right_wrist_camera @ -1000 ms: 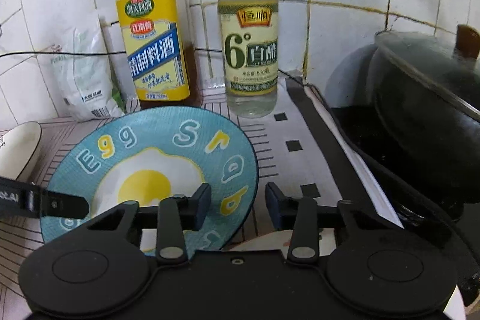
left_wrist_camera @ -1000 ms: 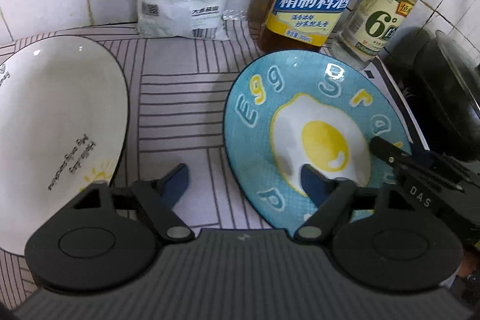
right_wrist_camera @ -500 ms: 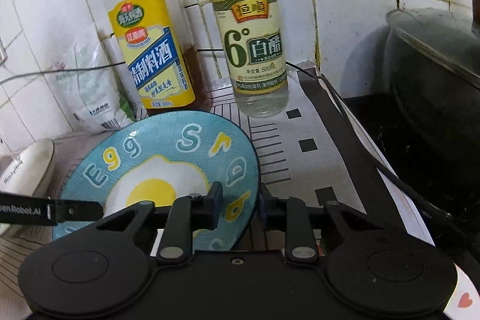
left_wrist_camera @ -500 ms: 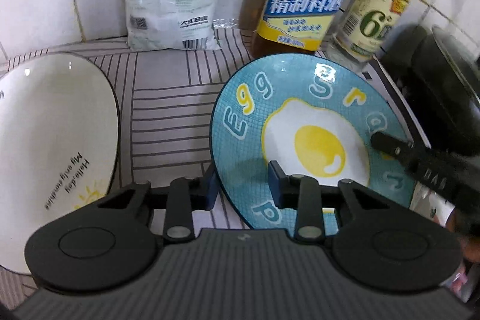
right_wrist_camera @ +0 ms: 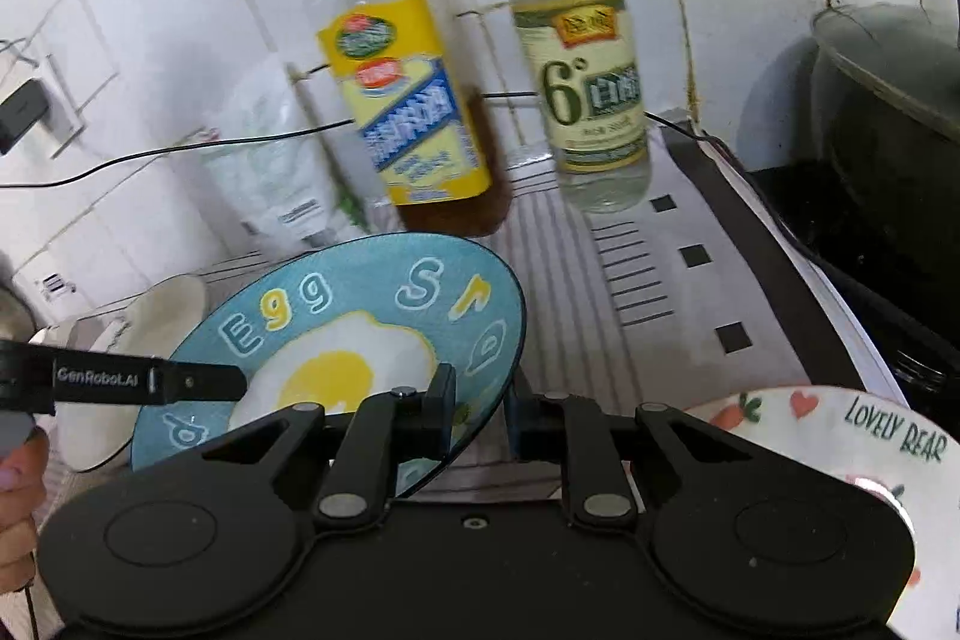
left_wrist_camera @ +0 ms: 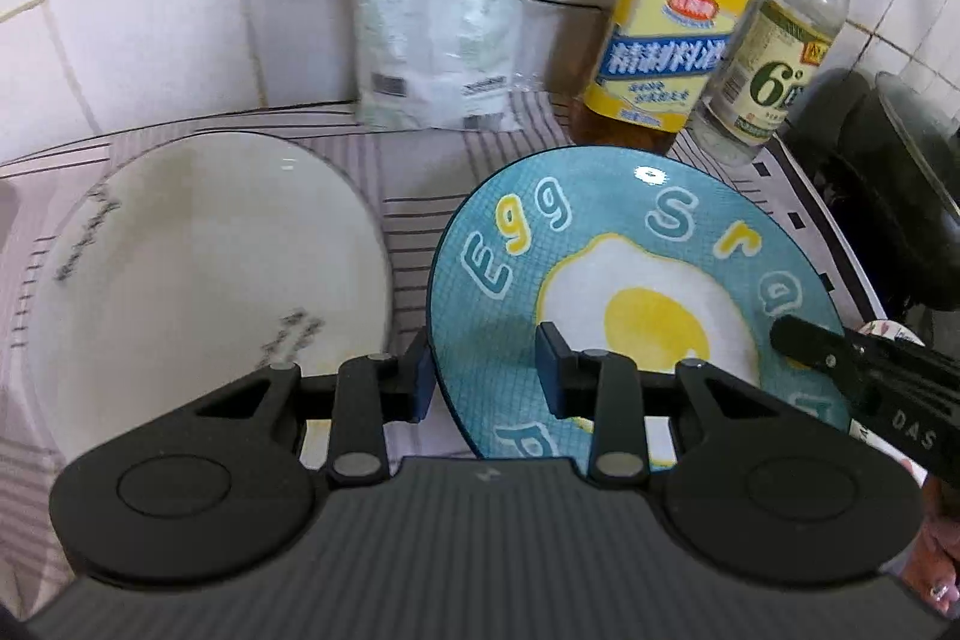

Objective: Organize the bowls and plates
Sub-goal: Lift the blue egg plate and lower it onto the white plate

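Fingers of the left gripper (left_wrist_camera: 483, 379) are straddling the left rim of the blue egg plate (left_wrist_camera: 630, 280), one blue pad outside the edge and one over the plate's face, closed onto it. In the right wrist view, the right gripper (right_wrist_camera: 477, 409) is pinching the opposite rim of the blue egg plate (right_wrist_camera: 336, 340) in the same way, narrow and gripping it. The plate is sitting at the centre of both frames, tilted so its right edge is riding higher (seen in the right wrist view), with its printed face turned up and the "Egg" lettering reading toward the wall; being round, it has no long axis to name.

To the left in the left wrist view, a white plate (left_wrist_camera: 204, 280) is lying on the striped cloth (left_wrist_camera: 408, 196). A white bowl (right_wrist_camera: 840, 436) lettered "LOVELY BEAR" is being cut off at the lower right of the right wrist view. Behind, a yellow-labelled bottle (right_wrist_camera: 408, 124), a clear bottle (right_wrist_camera: 588, 94) and a white bag (left_wrist_camera: 438, 22) are standing blurred against the tiles. A dark pot (right_wrist_camera: 888, 118) is being cropped at the right edge.
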Demonstrator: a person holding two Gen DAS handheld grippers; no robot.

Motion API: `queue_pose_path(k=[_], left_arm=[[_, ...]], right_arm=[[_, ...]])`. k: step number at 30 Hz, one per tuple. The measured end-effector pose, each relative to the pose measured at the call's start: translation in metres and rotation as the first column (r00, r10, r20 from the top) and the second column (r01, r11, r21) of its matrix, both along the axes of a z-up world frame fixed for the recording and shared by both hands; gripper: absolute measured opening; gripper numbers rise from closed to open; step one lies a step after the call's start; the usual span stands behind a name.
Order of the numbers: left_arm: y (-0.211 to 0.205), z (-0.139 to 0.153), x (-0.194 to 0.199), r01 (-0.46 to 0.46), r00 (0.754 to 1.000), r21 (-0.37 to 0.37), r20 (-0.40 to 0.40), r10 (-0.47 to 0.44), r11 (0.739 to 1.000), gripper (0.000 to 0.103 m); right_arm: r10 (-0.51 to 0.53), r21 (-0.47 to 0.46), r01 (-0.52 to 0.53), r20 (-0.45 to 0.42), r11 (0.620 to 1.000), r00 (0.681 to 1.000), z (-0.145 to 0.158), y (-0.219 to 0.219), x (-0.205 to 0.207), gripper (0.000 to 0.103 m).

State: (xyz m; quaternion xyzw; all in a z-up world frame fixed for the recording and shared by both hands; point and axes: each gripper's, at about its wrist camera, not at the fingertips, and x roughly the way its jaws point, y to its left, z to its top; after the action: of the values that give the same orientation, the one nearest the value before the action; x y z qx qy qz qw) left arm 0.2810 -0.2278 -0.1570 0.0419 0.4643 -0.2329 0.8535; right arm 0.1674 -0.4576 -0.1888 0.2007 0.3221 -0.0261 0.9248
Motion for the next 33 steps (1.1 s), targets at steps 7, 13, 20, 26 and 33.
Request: queue_pose_path(k=[7,13,20,26,33], left_arm=[[0.040,0.025,-0.018,-0.055,0.998,0.017,0.039,0.055,0.998,0.032],[0.076,0.044,-0.033,-0.111,0.989,0.034,0.098,0.107,0.993,0.033],[0.110,0.057,-0.039,-0.161,0.983,0.032,0.096,0.157,0.986,0.033],[0.134,0.053,-0.035,-0.219,0.974,0.018,0.057,0.217,0.976,0.032],[0.154,0.027,-0.004,-0.257,0.965,-0.004,-0.049,0.257,0.966,0.032]], right_arm=[[0.061,0.036,-0.063,0.063,0.997,0.996,0.020,0.024,-0.015,0.021],[0.113,0.088,-0.124,0.122,0.988,0.986,0.028,0.047,-0.016,0.021],[0.151,0.125,-0.172,0.162,0.977,0.975,0.041,0.073,-0.008,0.021],[0.189,0.135,-0.210,0.154,0.968,0.970,0.045,0.092,0.002,0.021],[0.173,0.185,-0.193,0.115,0.964,0.978,0.038,0.105,0.025,0.021]])
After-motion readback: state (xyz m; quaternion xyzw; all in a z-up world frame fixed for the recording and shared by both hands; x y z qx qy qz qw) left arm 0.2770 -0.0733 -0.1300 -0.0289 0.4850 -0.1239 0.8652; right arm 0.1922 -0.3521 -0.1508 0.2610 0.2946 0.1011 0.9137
